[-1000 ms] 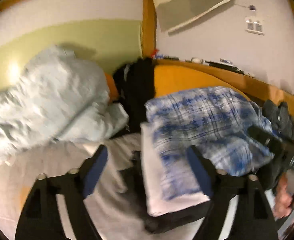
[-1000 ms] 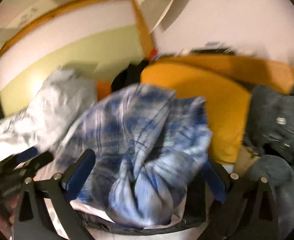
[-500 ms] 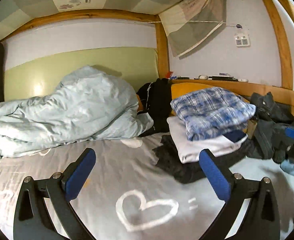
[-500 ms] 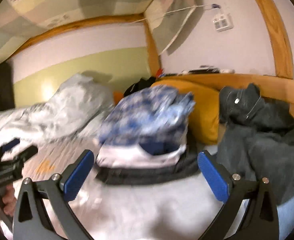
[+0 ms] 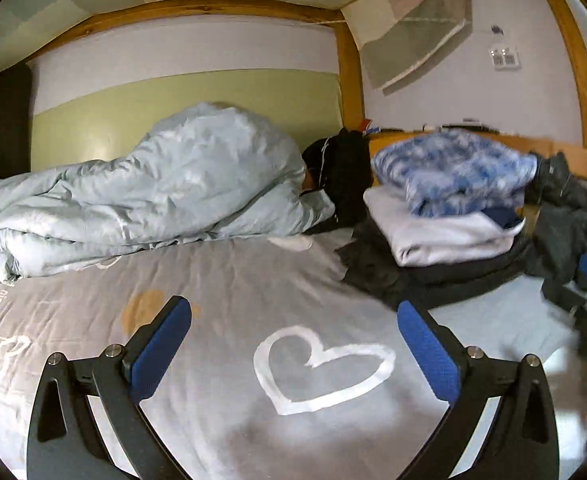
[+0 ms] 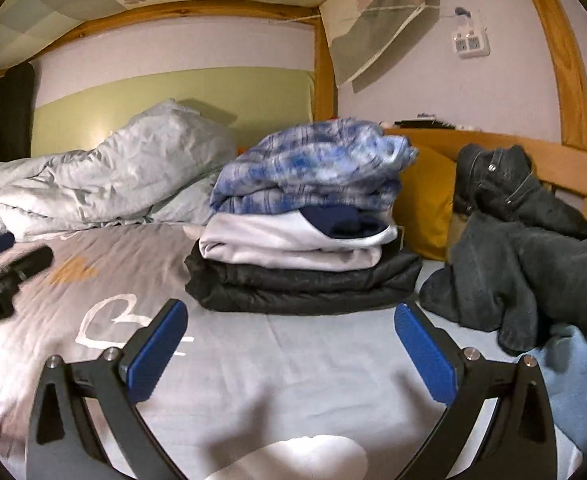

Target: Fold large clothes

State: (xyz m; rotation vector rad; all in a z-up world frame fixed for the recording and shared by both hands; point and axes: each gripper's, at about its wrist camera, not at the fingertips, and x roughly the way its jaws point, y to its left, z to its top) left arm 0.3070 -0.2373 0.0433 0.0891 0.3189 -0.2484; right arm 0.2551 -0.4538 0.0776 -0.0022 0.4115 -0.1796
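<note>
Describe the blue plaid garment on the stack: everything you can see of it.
The blue plaid garment is a soft woven cloth, checked in blue, white and grey. It lies folded, loosely and somewhat rumpled, as the top layer of a stack on the bed, resting on a folded white garment with a dark navy part showing, above a folded black garment. A yellow cushion stands just behind it. Neither gripper touches it.

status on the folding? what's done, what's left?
Done: three folded pieces sit stacked on the bed, the blue plaid garment on the white one on the dark one. In hand: nothing; the left gripper and right gripper are both open over bare sheet. Left: the dark jeans lie crumpled to the right of the stack, unfolded.
</note>
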